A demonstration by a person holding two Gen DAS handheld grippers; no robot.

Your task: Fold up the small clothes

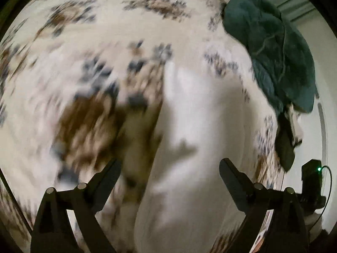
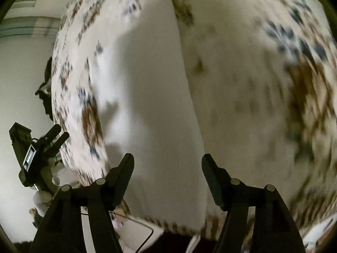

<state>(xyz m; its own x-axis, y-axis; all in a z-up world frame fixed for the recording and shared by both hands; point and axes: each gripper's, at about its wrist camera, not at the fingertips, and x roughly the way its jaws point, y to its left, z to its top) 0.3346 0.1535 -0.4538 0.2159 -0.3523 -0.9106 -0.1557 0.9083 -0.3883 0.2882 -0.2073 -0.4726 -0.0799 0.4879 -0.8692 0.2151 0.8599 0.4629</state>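
Teal garment (image 1: 271, 52) heaped beyond white cloth (image 1: 200, 126).

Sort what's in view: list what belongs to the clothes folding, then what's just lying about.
For the job:
- white garment, laid flat
- dark green garment, crumpled at the edge
- left gripper, jaws apart, nothing between them
- right gripper, jaws apart, nothing between them

Lying about:
- patterned cloth beneath
- cable

Both tongs (image 1: 170, 169) (image 2: 167, 164) agape, empty.
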